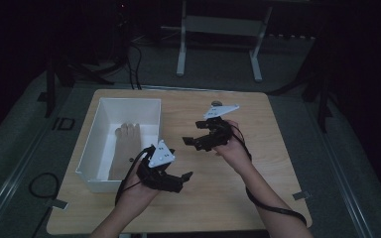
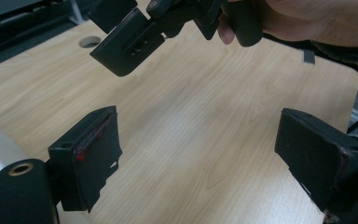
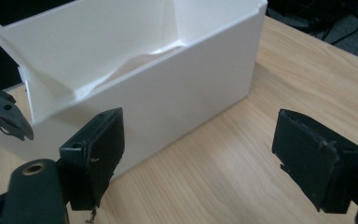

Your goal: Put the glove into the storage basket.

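Observation:
My left gripper (image 1: pixel 183 179) hovers over the wooden table (image 1: pixel 218 198) just right of the white box's near corner. Its jaws stand wide open with nothing between them (image 2: pixel 200 158). Beyond it, my right gripper (image 1: pixel 191 135) points left towards the box, and in its own view it is open and empty as well (image 3: pixel 198 156). The right gripper (image 2: pixel 135 37) also hangs close ahead at the top of the left gripper view. The white box (image 1: pixel 92 148) (image 3: pixel 168 93) stands at the table's left. A tan, glove-like thing (image 1: pixel 126 148) lies flat inside it.
A round hole (image 1: pixel 217 103) sits in the tabletop near its far edge. A cable (image 1: pixel 273 208) trails from the right gripper along the forearm. A white frame's legs (image 1: pixel 181 54) stand on the floor beyond the table.

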The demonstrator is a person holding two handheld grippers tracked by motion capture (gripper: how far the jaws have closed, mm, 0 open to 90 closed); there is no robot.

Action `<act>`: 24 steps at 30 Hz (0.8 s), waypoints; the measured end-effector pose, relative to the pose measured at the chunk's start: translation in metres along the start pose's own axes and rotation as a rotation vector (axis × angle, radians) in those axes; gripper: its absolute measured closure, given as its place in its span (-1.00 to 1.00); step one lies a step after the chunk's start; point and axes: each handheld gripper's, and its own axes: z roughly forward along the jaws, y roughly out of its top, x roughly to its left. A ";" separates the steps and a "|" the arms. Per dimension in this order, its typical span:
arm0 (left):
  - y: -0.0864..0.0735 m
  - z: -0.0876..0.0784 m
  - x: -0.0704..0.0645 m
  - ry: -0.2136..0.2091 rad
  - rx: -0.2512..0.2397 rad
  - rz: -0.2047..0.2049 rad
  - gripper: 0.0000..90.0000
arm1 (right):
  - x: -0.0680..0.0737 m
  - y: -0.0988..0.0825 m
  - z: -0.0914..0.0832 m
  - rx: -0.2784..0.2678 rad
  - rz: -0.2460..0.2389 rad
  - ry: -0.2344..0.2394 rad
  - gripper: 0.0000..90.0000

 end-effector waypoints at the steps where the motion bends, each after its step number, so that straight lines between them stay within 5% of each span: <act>1: 0.000 0.002 -0.002 0.000 0.000 0.008 -0.68 | -0.002 -0.005 -0.001 0.001 0.000 -0.001 -0.62; 20: -0.023 0.059 -0.027 -0.115 0.037 0.043 -0.68 | -0.026 -0.087 -0.003 0.035 0.079 0.011 -0.64; 24: -0.029 0.070 -0.031 -0.143 0.051 0.050 -0.68 | -0.028 -0.103 -0.003 0.027 0.057 0.009 -0.66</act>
